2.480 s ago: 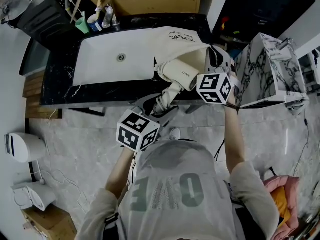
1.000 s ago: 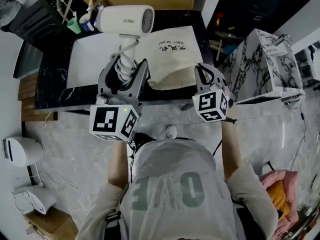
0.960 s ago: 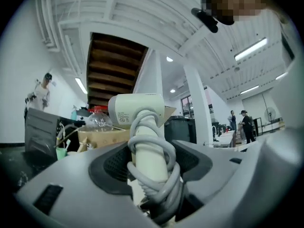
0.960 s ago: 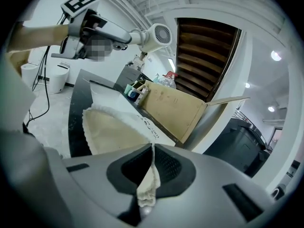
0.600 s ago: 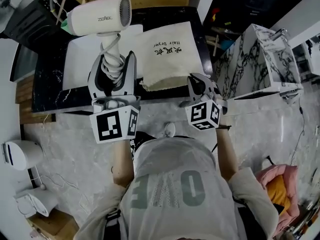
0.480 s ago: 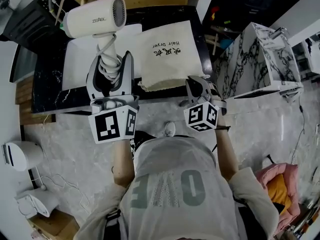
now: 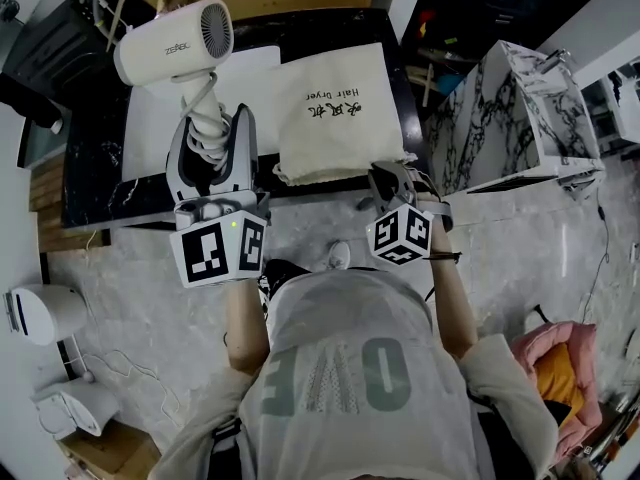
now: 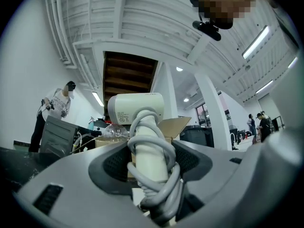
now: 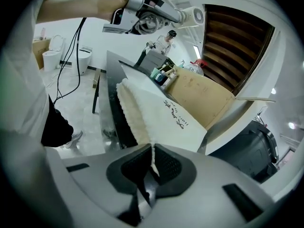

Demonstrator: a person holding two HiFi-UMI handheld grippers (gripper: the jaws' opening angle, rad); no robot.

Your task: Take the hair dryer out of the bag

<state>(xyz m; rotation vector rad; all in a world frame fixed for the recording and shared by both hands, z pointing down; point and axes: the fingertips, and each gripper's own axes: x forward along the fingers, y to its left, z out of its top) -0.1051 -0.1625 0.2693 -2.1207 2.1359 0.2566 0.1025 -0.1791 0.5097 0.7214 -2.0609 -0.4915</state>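
A: What has changed against the earlier head views?

B: Two and a half seconds back the hair dryer (image 7: 170,43) sat half inside the bag (image 7: 335,108), at the front edge of the counter (image 7: 95,183). Now it is fully out and lifted clear. Over the last second its barrel has swung further left and tipped. The bag was bunched round it then and now lies flat. The right gripper (image 7: 388,176) has sunk to the bag's near end.

A: The dryer itself?

B: Cream-white, with a short fat barrel. There is a round grille at one end and small dark print on the side. The handle (image 8: 148,148) is pale, with a grey cord (image 8: 164,189) wound round it in several loops. No part of it touches the bag.

A: Where is it?

B: In the air over the left part of the white sink (image 7: 145,138). The barrel is toward the back of the counter and the handle runs down toward the person.

A: And the grippers?

B: The left gripper (image 8: 151,161) has its jaws standing wide, pads pressed on the handle and coiled cord from both sides. The right gripper's jaws are almost together, with a thin fold of the bag's cloth pinched between the pads.

A: Surroundings?

B: The bag is pale cloth with dark lettering. It lies on the black counter just right of the sink, its gathered mouth at the front edge. A marble-patterned cabinet (image 7: 500,118) stands further right.
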